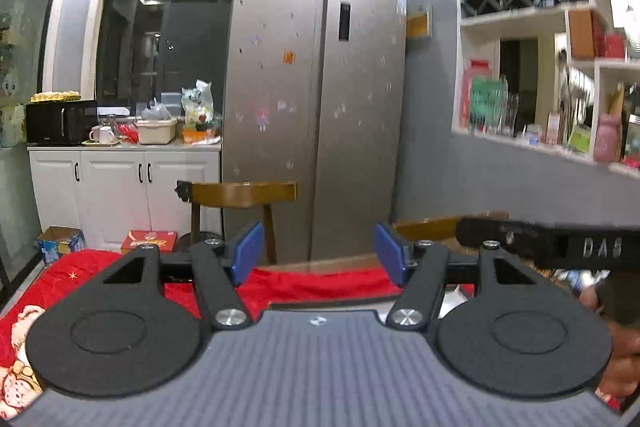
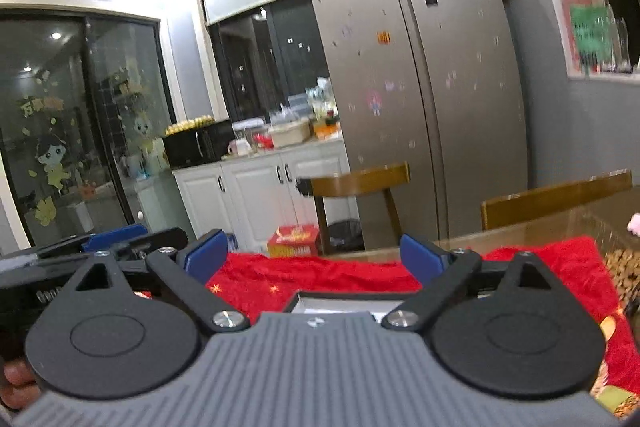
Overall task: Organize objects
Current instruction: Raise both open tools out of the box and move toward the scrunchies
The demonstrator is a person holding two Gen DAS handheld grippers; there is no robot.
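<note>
Both grippers are raised and point nearly level across the kitchen. My left gripper (image 1: 319,253) is open, its blue pads (image 1: 248,251) wide apart with nothing between them. My right gripper (image 2: 314,257) is open too, and only the red cloth (image 2: 320,279) shows through its gap. Just below it, the edge of a dark-rimmed box with a white inside (image 2: 348,301) peeks out, mostly hidden by the gripper body. The right gripper's black frame (image 1: 560,247) crosses the right of the left wrist view. The left gripper's blue pad (image 2: 114,237) shows at the left of the right wrist view.
The red cloth (image 1: 320,285) covers the table. Behind it stand two wooden chairs (image 2: 360,181) (image 2: 556,199), a steel fridge (image 1: 320,107), white cabinets (image 1: 120,183) with a cluttered counter, and wall shelves (image 1: 560,87) on the right. Boxes (image 1: 148,241) lie on the floor.
</note>
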